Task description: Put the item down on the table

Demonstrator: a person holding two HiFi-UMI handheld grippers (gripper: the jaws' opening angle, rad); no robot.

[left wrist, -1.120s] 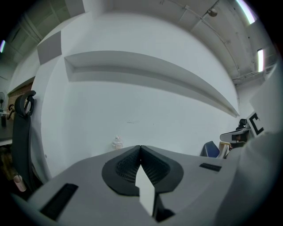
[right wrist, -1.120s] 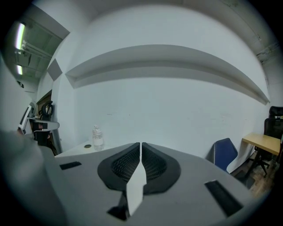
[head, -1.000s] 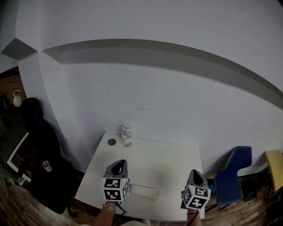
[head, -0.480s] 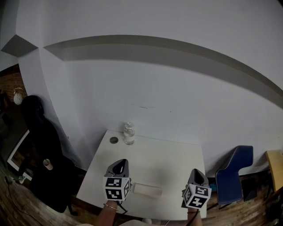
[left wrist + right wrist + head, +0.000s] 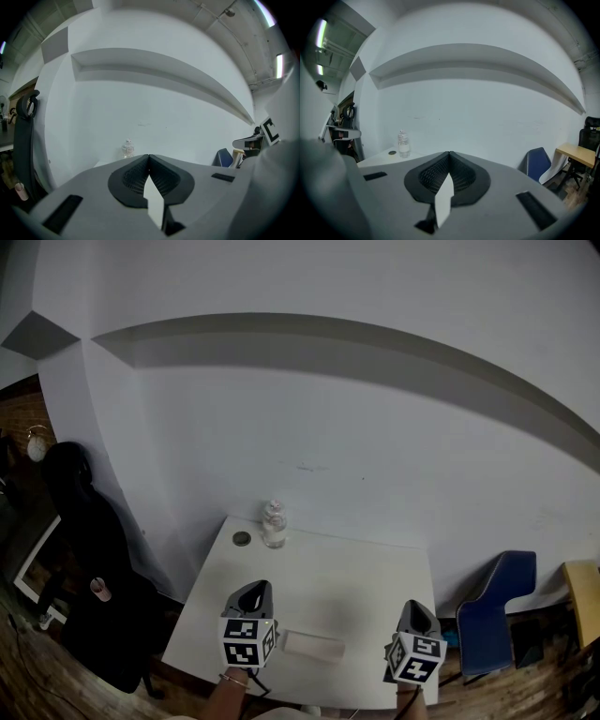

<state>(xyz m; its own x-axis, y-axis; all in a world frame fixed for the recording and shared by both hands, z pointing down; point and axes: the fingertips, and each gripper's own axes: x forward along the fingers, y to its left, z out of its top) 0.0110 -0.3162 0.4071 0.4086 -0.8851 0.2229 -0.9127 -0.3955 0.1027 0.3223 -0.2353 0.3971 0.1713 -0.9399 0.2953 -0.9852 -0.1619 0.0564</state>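
Observation:
A pale oblong item point(image 5: 313, 645) lies flat on the white table point(image 5: 366, 582) near its front edge, between my two grippers and touching neither. My left gripper point(image 5: 251, 590) hovers just left of it, jaws shut with nothing between them point(image 5: 149, 156). My right gripper point(image 5: 413, 607) hangs over the table's front right corner, also shut and empty point(image 5: 449, 153). The item is hidden from both gripper views.
A clear water bottle point(image 5: 273, 524) point(image 5: 127, 149) point(image 5: 403, 144) stands at the table's far left, a small dark round cap point(image 5: 242, 538) beside it. A black office chair point(image 5: 89, 549) is left of the table, a blue chair point(image 5: 494, 610) and a wooden desk point(image 5: 583, 592) are right.
The head view has shifted slightly. The grippers and the pale item keep their places.

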